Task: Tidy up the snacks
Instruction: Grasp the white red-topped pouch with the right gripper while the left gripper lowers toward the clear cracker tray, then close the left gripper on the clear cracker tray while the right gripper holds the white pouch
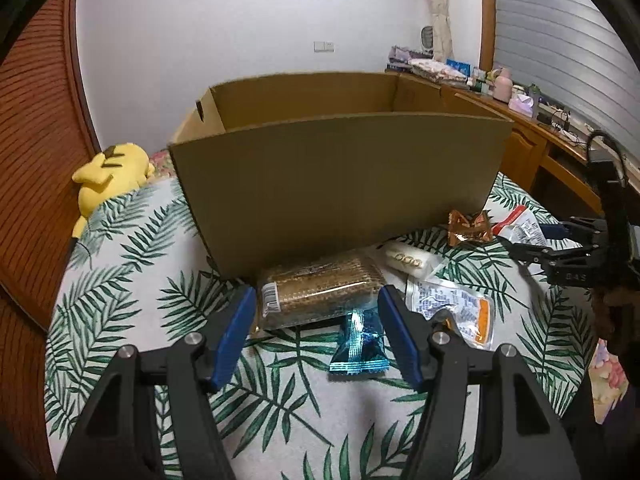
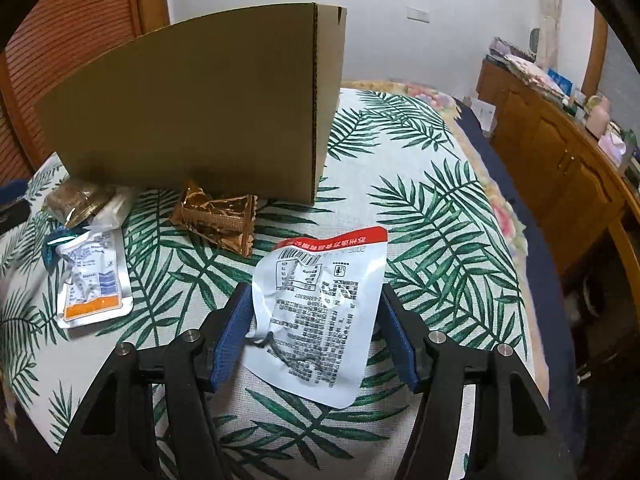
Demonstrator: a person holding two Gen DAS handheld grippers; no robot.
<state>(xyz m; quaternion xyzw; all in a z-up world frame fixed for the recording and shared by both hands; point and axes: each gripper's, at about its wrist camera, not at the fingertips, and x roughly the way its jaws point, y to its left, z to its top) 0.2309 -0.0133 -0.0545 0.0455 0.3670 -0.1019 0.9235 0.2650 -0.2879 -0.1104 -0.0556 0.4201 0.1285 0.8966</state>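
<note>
Straddling a white pouch, the right hand-held gripper stands spread, pads not pressing; pouch's long axis runs away from it toward the cardboard box. Left hand-held gripper, also spread and holding nothing, has a blue packet just ahead. Bed, left to right: one cracker pack, one blue packet, one small white pack, one orange-edged pouch, one gold wrapper, one white pouch. One box.

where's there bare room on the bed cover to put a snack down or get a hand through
Free: the leaf-print cover right of the cardboard box, out to the floral edge, and the stretch left of the box toward the yellow plush. Crowded: along the box's front, where the cracker pack, blue packet, orange-striped pouch, gold wrapper and red-topped white pouch lie close together.
</note>
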